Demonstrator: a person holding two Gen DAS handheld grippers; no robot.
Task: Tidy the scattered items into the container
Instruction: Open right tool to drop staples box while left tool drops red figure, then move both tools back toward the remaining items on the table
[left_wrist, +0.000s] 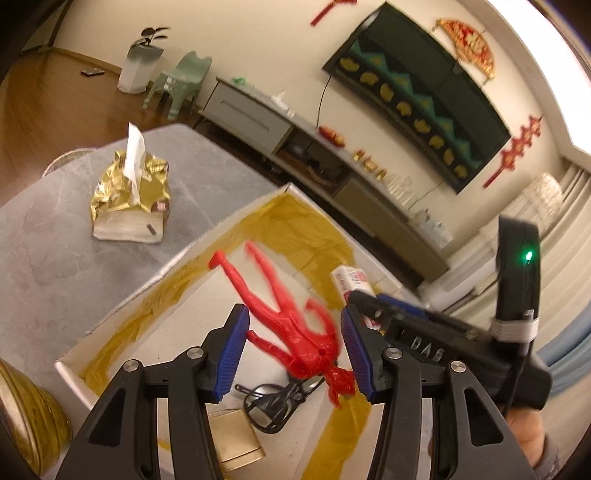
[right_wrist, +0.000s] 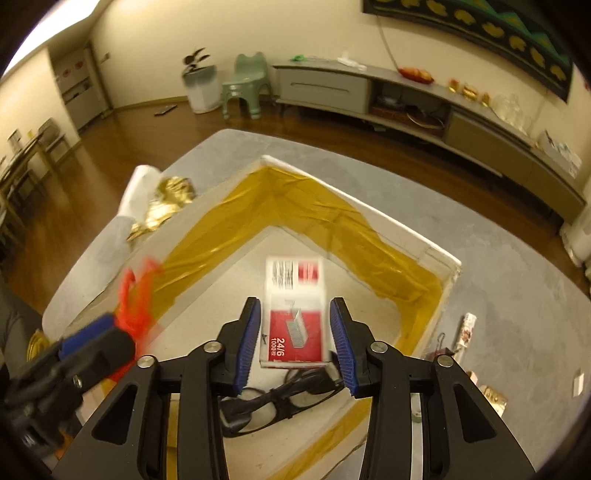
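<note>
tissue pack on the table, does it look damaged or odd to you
Yes. The gold tissue pack, left of the white box, is crumpled and torn open on top, with one tissue sticking straight up. It sits outside the box.

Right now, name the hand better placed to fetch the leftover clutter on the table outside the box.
Right. The small items lie just past the box wall beside the right tongs, which are open.
</note>
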